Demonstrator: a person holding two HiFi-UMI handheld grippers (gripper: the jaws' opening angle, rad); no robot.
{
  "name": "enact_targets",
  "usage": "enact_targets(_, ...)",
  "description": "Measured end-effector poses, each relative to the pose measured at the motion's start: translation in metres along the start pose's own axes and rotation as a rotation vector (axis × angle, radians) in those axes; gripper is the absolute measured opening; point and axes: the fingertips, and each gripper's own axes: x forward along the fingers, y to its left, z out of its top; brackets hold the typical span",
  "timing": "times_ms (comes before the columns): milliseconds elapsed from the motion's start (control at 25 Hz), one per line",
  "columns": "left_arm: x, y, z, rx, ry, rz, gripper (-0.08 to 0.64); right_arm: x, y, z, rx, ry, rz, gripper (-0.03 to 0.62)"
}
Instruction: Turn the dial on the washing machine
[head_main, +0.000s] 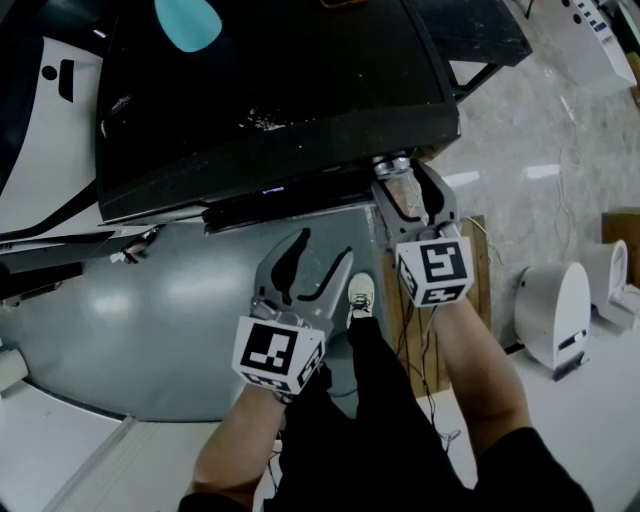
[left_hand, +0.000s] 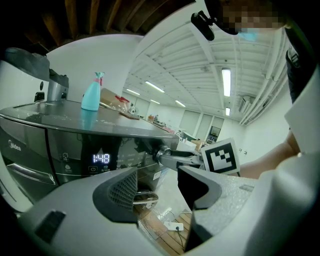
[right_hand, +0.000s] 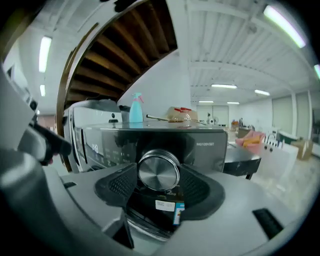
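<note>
The dark washing machine stands in front of me, its lit display on the control strip. The round silver dial sits at the panel's right end. My right gripper reaches level at it, with one ribbed pad against each side of the dial, so it is shut on it; the left gripper view shows the same gripper at the panel. My left gripper hangs lower in front of the machine's grey front, open, with nothing between its jaws.
A teal spray bottle and some clutter stand on the machine's top. White appliances are on the floor at right, beside a wooden board with cables. My shoe shows below the grippers. Another white machine is at left.
</note>
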Motion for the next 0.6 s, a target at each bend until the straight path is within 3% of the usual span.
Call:
enact_targets(80, -0.0004, 0.0002, -0.002, -0.004, 0.015, 0.002, 0.235, 0.0001, -0.0029, -0.0005, 0.092, -0.023, 0.024, 0.267)
enact_targets(160, -0.0004, -0.0001, -0.0022, -0.005, 0.016, 0.0, 0.235, -0.0007, -0.0042, -0.0015, 0.113, -0.029, 0.02, 0.271)
enact_targets(600, -0.0025, 0.0004, 0.0023, 0.019, -0.034, -0.009, 0.235, -0.003, -0.0017, 0.0008, 0.032, -0.033, 0.001, 0.301)
